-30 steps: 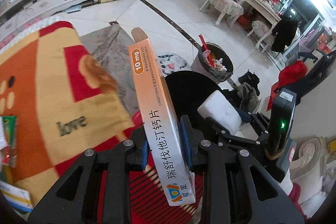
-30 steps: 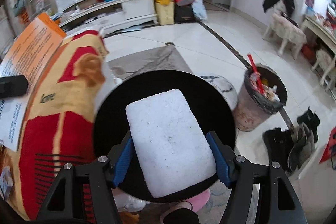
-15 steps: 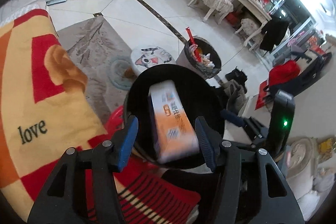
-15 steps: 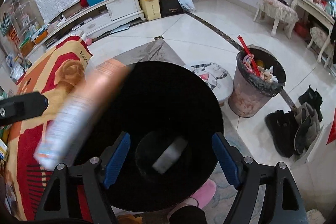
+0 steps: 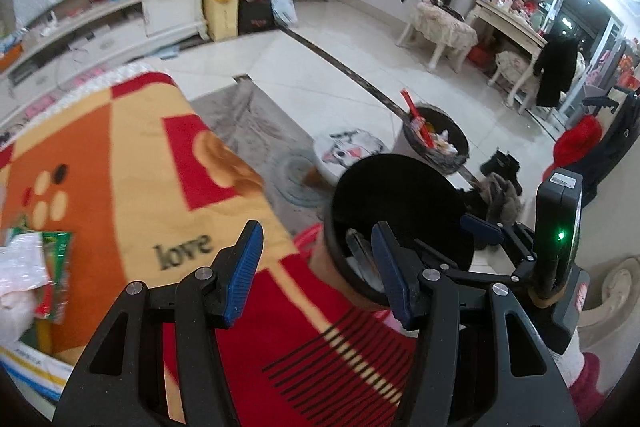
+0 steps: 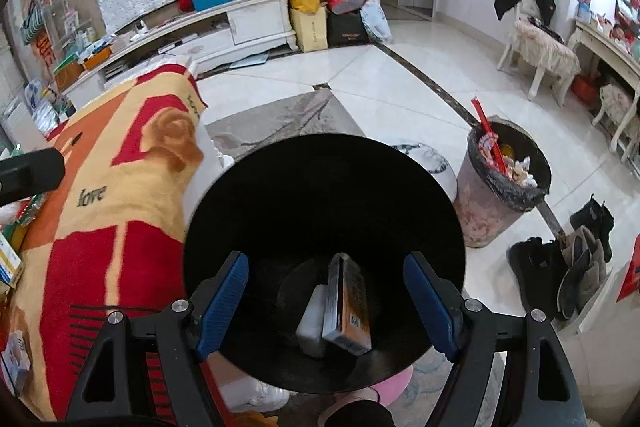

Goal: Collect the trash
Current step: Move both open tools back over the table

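Both the left hand-held gripper (image 5: 316, 273) and the right hand-held gripper (image 6: 326, 301) are spread and hold nothing. The black bin (image 6: 280, 187) contains an orange box (image 6: 350, 307) and a white block (image 6: 312, 323), both resting at its bottom. Wrappers (image 5: 48, 267) lie on the blanket-covered surface (image 5: 120, 187), uncollected. The task appears partly complete. A second, lined bin (image 6: 504, 183) on the floor is full.

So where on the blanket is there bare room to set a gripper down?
The blanket is bare from the "love" lettering to its edge beside the black bin. Its near-left corner is crowded with wrappers and a box.
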### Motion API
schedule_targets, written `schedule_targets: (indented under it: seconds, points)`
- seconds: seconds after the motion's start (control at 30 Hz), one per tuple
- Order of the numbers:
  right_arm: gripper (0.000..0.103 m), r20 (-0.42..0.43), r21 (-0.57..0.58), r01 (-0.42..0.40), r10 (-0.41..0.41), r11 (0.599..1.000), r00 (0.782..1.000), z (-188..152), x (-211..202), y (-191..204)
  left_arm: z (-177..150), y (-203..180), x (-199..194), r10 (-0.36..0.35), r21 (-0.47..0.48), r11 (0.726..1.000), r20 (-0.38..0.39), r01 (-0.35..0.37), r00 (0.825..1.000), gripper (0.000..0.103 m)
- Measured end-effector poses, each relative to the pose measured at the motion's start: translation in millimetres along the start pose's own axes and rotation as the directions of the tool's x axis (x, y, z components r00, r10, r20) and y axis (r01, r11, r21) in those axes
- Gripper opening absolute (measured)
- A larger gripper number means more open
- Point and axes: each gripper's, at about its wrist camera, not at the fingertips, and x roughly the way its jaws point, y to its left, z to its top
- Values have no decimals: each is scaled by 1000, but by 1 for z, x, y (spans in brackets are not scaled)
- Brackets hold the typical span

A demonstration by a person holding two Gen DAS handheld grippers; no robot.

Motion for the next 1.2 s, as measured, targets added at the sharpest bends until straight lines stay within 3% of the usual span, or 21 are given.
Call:
schedule_targets:
  seconds: [0.43,1.2]
  points:
    - [78,30,-72,-41,43,997,999,2,-24,54,-27,46,-50,86,-77,994,91,-79,992,55]
    - [78,36,-202,-166,177,965,984,7,-46,162,-106,143,-121,218,-280,942,90,-185,972,55]
